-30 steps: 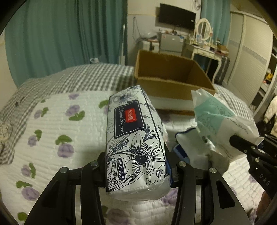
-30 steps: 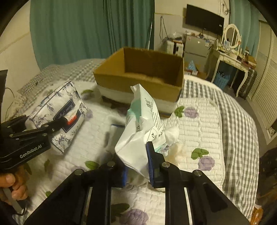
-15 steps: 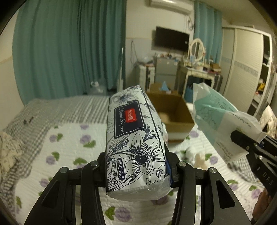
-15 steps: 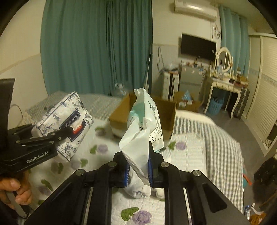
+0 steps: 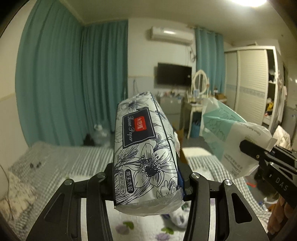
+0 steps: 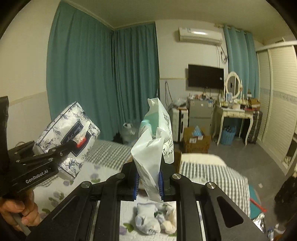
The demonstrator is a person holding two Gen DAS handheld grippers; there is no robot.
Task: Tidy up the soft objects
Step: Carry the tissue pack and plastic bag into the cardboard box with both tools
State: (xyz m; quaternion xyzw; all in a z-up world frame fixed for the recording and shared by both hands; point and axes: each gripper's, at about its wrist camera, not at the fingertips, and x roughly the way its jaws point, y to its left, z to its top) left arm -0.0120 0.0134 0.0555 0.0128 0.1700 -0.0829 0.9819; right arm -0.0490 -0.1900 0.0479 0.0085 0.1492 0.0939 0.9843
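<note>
left gripper [image 5: 146, 187] clamped on floral tissue pack [image 5: 144, 148], held up above checked bed [image 5: 78, 159]. right gripper [image 6: 148, 182] pinching crumpled white-and-green wipes pouch [image 6: 156, 140], also aloft. down below on quilt's near edge, small socks [image 6: 148, 220] beside cream plush [image 6: 169, 221].

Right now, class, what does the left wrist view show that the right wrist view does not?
Only the left wrist view: the ceiling light and the open wardrobe shelves.
Only the right wrist view: the socks on the bed, the fridge and the person's left hand.
Both: the tissue pack in the left gripper, the pouch in the right gripper, curtains, TV.
</note>
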